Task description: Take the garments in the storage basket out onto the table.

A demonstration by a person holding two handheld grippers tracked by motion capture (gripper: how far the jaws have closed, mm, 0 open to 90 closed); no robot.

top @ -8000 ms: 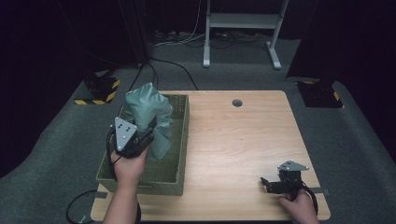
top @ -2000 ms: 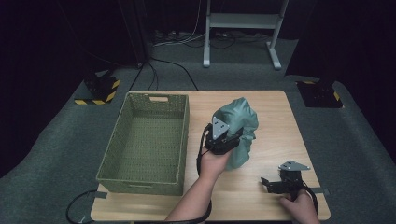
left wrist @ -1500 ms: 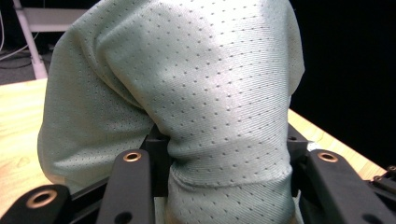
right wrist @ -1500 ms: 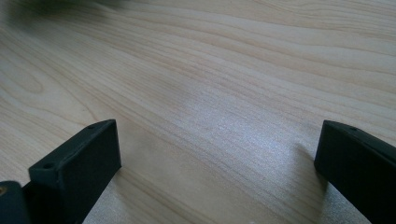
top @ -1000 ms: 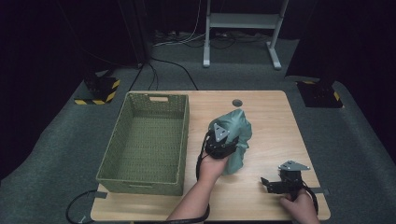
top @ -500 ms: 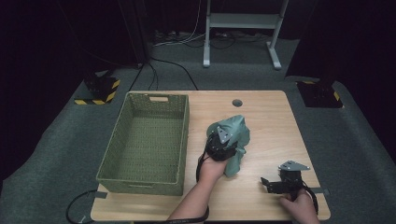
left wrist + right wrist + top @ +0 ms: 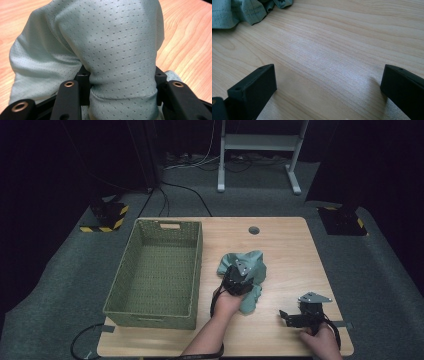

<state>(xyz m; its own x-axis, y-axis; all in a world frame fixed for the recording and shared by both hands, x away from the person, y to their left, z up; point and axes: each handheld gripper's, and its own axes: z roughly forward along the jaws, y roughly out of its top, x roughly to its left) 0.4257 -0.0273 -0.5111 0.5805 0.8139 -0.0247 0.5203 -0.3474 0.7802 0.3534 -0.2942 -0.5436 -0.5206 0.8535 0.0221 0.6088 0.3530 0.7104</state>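
Dark curtains and black floor close off the room at twelve o'clock, where a white metal stand (image 7: 260, 150) rises with cables trailing beside its feet. Grey carpet (image 7: 60, 285) runs around a pale wooden surface (image 7: 285, 245), and two black blocks edged in yellow-and-black tape sit on it: one at ten o'clock (image 7: 106, 216), another at two o'clock (image 7: 342, 220). A round cable hole (image 7: 254, 230) is cut into the wood near the far edge.

At nine o'clock on the surface sits a green woven basket (image 7: 125, 285), long and rectangular, with a handle slot in its far wall. Just right of it, near the centre, a pale green perforated cloth (image 7: 252, 265) lies bunched on the wood, apart from the basket. The left claw (image 7: 239, 279) is clamped on a fold of that cloth; in the left gripper view the fabric (image 7: 112, 50) bulges up between the two black jaws, which press it from both sides.

At five o'clock the right claw (image 7: 295, 317) rests low on the surface, well clear of the cloth. Its jaws stand wide apart over bare wood in the right gripper view, with the cloth's hem (image 7: 242, 10) at the upper left corner.
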